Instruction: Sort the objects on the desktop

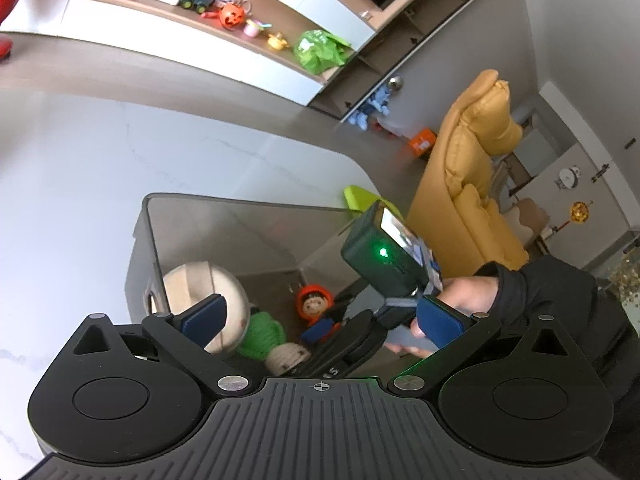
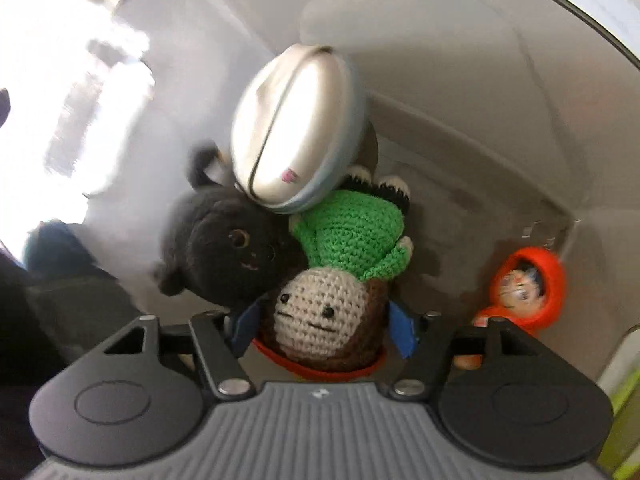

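A grey bin [image 1: 224, 204] stands on the white table [image 1: 80, 160]. Inside lie a pale oval case [image 1: 208, 292], a crocheted doll in a green sweater [image 1: 262, 330] and an orange-hooded figurine [image 1: 314, 304]. My left gripper [image 1: 320, 320] is open and empty above the bin's near side. My right gripper [image 2: 324, 324] reaches down into the bin, its blue pads on either side of the crocheted doll's head [image 2: 316, 320]. The right wrist view also shows a black plush cat [image 2: 224, 252], the oval case [image 2: 296, 132] and the orange figurine [image 2: 524, 280] inside the bin [image 2: 460, 80].
A yellow-green object [image 1: 360, 196] sits behind the bin at the table's edge. A mustard chair [image 1: 472, 184] stands to the right. A shelf [image 1: 224, 12] with toys runs along the far wall.
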